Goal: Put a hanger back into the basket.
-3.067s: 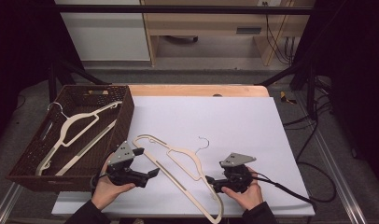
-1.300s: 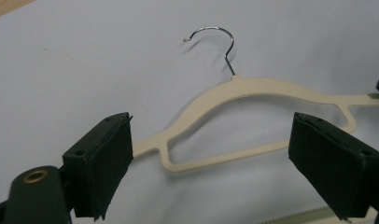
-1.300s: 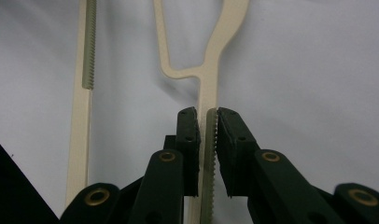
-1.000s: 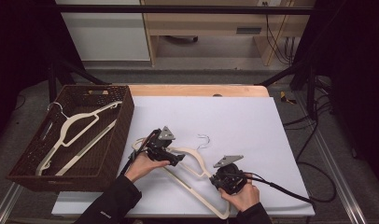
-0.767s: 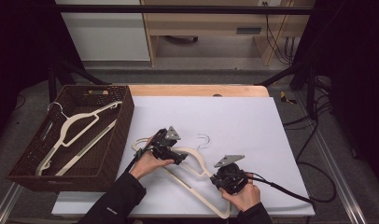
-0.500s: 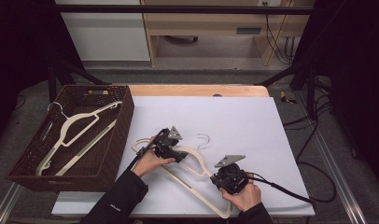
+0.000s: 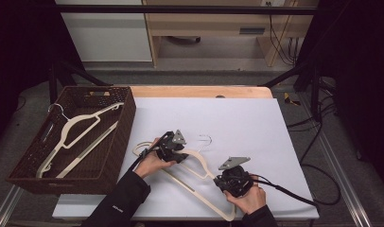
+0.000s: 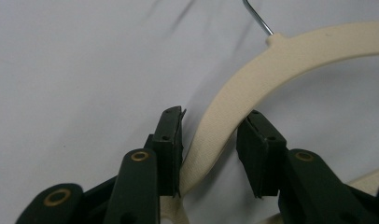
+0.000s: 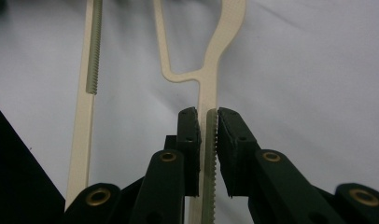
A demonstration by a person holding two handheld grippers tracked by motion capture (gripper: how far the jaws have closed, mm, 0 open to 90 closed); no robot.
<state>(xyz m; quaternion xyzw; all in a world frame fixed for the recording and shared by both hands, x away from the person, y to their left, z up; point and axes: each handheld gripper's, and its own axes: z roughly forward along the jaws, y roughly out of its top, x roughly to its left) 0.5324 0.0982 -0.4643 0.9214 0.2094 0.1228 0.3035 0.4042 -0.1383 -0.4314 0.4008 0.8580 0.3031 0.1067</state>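
Straddling a curved, matte cream hanger (image 8: 253, 79): black jaws.

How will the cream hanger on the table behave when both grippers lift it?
The hanger looks thin and long, so it is probably light and may flex slightly. Its ribbed edge sits between the right gripper's jaws, so slipping seems unlikely. The left gripper straddles the arm loosely.

The cream plastic hanger on the table (image 7: 199, 165) has a thin silver wire hook (image 7: 206, 139). The dark brown woven basket (image 7: 112, 156) holds another cream hanger (image 7: 74, 137). The table cover (image 7: 256, 123) is plain white. Both grippers are black with brass-coloured rivets.
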